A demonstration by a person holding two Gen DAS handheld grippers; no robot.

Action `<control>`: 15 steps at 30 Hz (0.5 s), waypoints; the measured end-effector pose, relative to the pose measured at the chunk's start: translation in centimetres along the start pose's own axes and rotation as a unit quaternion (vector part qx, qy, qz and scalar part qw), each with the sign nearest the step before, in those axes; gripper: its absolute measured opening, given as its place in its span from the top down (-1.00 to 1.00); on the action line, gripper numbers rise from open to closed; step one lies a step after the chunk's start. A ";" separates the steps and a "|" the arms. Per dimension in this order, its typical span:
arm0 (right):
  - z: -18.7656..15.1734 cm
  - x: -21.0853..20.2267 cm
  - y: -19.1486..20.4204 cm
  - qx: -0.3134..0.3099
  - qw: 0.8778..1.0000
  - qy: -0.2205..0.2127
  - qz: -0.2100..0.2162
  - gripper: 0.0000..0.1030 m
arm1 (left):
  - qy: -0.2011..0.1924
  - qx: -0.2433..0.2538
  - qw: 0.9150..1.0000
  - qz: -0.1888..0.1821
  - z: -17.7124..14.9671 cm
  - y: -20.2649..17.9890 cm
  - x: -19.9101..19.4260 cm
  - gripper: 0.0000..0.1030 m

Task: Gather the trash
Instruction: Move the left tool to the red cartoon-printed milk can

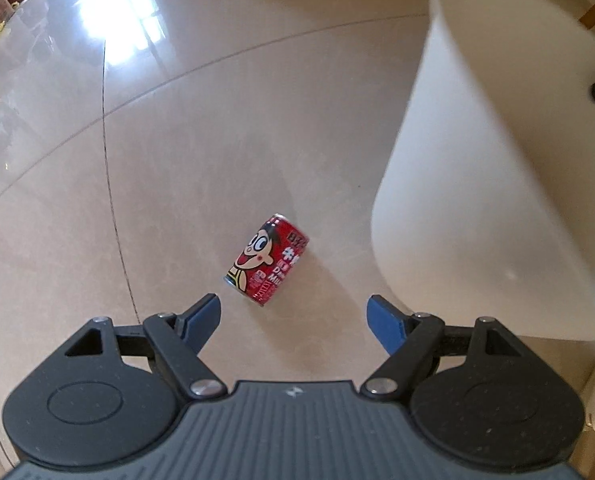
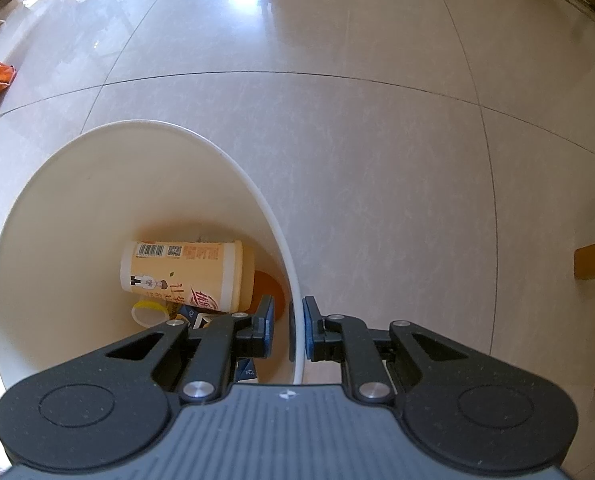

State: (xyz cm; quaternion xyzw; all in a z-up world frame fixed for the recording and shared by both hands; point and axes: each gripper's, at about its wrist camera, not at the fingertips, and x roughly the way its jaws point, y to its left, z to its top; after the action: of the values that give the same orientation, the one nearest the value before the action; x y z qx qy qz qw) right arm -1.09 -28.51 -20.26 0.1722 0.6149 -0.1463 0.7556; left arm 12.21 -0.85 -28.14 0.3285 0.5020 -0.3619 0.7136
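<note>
Left gripper [image 1: 293, 316] hangs above the glossy beige tiled floor [image 1: 217, 128] with its blue-padded fingers spread wide and nothing between them; the small red drink can with a cartoon face printed on it [image 1: 266, 259] lies on its side on the tile just ahead of the gap, slightly nearer the left pad, apart from both. To the can's right, close by, stands the tall white plastic waste bin [image 1: 497, 160], its wall filling that side of the left wrist view. By its look the can is thin metal: probably light if empty, stiff enough across the barrel for a moderate squeeze, but smooth and round, so it may roll away or slip if nudged off-centre. The safest hold, I judge, is across the middle of the curved barrel, pads on opposite sides, rather than end to end, where the rims give little flat surface. Right gripper [image 2: 288, 328] is nearly closed, pinching the rim of the bin [image 2: 297, 344], one pad inside the wall and one outside. Inside the bin lie an orange-and-cream paper drink cup on its side [image 2: 185, 276], a small yellow-rimmed piece [image 2: 149, 314] and other scraps too hidden to name.
</note>
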 end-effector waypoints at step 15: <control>-0.3 -0.2 0.6 -0.011 1.000 -0.006 -0.009 0.62 | -0.005 -0.009 1.000 0.002 -0.5 2.2 9.4 -0.56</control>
State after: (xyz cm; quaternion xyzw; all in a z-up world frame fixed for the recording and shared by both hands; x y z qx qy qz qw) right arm -1.10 -27.90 -20.11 0.1579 0.6137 -0.1471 0.7595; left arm 16.07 -1.00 -37.06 0.3216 0.5009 -0.3573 0.7197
